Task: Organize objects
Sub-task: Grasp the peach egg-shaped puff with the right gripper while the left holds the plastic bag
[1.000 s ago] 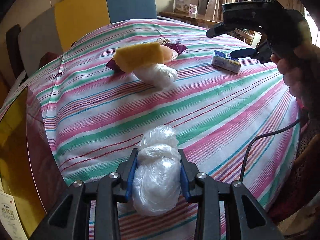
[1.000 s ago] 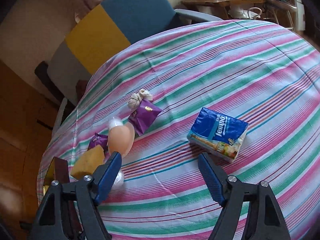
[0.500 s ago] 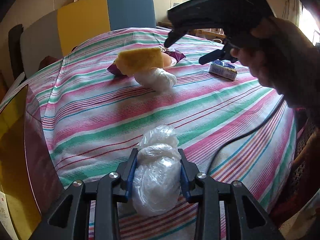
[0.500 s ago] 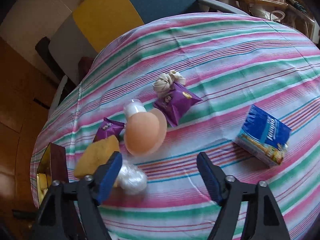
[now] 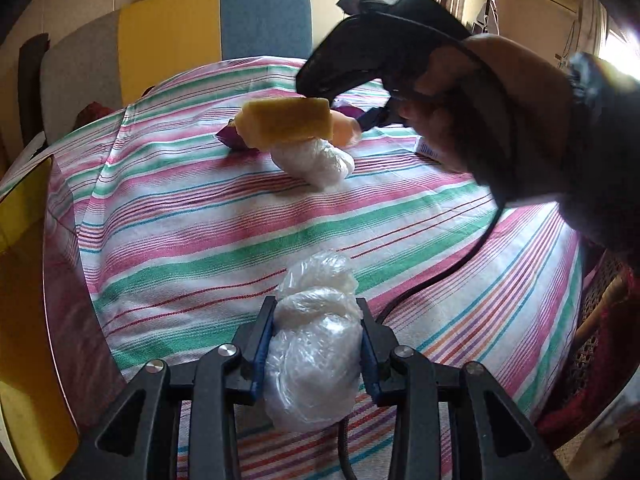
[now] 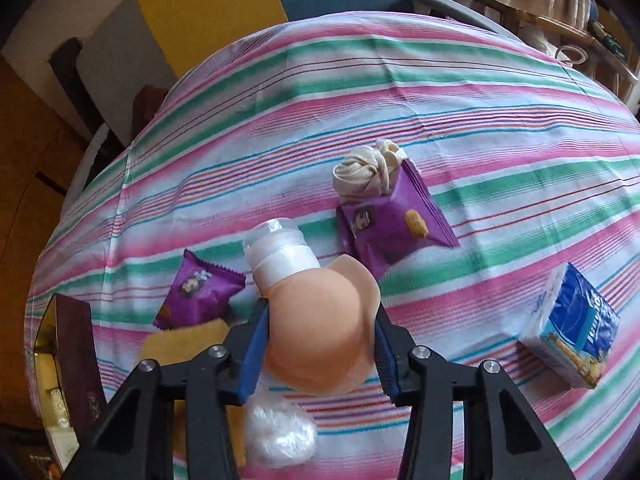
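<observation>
My left claw (image 5: pixel 318 350) is clenched on a crumpled plastic bag (image 5: pixel 314 344) above the striped worktop (image 5: pixel 192 232). My right claw (image 6: pixel 320 340) has just been closing around the peach silicone bottle (image 6: pixel 320 332), pads against its sides; it lies among a yellow sponge (image 6: pixel 180 344), purple snack packets (image 6: pixel 392 220) and another plastic wad (image 6: pixel 280 432).

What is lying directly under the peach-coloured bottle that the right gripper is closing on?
Under the peach bottle, a plastic wrap bundle and a yellow sponge lie partly covered on the striped tablecloth. What lies directly beneath its middle is hidden.
</observation>
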{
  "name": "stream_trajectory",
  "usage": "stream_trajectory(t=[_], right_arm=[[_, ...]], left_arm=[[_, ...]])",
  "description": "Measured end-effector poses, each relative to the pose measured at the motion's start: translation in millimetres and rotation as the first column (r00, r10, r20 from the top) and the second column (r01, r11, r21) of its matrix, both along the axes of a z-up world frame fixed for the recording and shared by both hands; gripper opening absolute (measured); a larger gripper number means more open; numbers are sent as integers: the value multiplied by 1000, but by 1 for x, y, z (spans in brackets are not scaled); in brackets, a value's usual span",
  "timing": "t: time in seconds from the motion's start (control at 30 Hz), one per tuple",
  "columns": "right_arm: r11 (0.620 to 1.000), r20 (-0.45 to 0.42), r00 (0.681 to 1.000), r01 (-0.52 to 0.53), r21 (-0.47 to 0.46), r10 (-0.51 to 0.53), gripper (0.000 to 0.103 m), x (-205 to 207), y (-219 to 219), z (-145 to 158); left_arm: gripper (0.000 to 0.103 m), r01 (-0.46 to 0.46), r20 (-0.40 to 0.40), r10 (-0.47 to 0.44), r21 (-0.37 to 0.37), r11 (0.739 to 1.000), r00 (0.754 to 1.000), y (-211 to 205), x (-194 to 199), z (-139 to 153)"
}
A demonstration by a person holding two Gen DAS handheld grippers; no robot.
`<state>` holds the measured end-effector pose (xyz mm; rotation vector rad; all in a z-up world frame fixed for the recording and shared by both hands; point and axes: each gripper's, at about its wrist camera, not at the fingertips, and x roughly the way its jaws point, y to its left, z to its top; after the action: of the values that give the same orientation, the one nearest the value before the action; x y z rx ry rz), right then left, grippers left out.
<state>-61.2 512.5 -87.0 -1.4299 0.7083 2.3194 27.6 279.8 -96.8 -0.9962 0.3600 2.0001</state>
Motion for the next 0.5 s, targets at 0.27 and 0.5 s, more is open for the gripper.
stream_trajectory(t=[0.27, 0.5], right_arm=[[1000, 57, 998, -16, 15, 15, 48, 76, 9, -1], [1000, 3, 1000, 9, -19, -9, 48, 98, 13, -11]], left_arm=[[37, -5, -18, 5, 1, 1000, 1000, 0, 4, 0], [36, -3, -21, 2, -31, 1000, 1000, -1, 6, 5]])
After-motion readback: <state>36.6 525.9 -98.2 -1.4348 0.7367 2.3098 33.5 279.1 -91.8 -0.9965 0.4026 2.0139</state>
